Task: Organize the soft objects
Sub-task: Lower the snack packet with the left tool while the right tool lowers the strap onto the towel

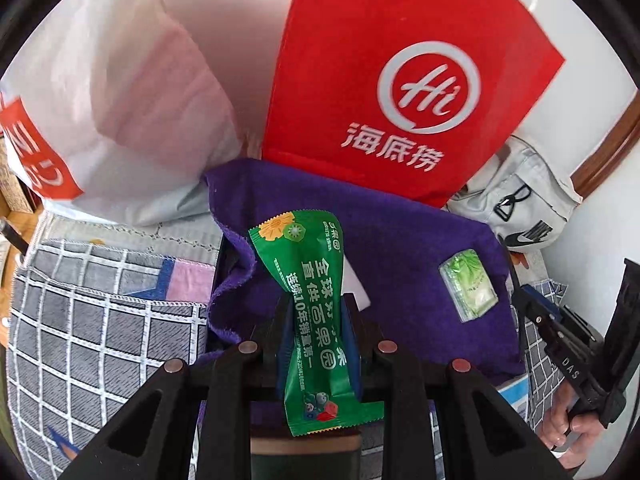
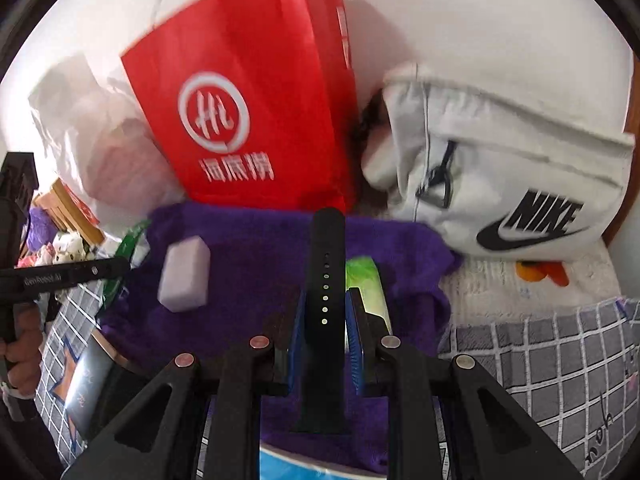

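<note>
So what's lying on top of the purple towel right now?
On the purple towel lie a pale block and a green tissue pack; in the right wrist view the black strap partly hides the pack. What's under the towel is covered.

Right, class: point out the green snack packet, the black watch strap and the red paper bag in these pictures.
green snack packet [image 1: 310,300]: left wrist view, on its pinched middle.
black watch strap [image 2: 326,280]: right wrist view, on its row of holes.
red paper bag [image 2: 248,92]: right wrist view, on its printed front.
</note>
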Demonstrator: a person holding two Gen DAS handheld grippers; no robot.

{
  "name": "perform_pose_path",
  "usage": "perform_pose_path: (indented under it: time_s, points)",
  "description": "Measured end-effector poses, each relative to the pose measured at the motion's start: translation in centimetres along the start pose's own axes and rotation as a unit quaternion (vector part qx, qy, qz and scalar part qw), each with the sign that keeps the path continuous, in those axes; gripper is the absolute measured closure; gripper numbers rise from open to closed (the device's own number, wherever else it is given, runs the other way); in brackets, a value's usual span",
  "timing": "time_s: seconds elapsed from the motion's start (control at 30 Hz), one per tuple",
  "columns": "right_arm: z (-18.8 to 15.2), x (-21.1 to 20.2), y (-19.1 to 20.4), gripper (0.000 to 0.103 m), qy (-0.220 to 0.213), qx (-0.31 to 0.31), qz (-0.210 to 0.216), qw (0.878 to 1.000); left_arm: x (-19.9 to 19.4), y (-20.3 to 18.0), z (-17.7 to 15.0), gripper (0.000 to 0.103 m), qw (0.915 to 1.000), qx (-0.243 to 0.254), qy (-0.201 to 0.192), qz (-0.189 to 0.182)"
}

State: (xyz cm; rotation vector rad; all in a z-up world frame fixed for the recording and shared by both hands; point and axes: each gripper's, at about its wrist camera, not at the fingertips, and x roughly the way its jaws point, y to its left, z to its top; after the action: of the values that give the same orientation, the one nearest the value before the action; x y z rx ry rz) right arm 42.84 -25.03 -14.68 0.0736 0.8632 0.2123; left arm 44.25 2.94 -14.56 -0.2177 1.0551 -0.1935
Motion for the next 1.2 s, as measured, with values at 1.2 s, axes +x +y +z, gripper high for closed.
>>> perform_pose_path:
  time_s: [1.2]
  points:
    - [-1.3, 3.3, -0.4, 0.082, 0.047, -0.024, -0.007, 0.999, 2.5, 0.3, 0.1, 0.078, 0.9981, 0.011, 0.029, -0.054]
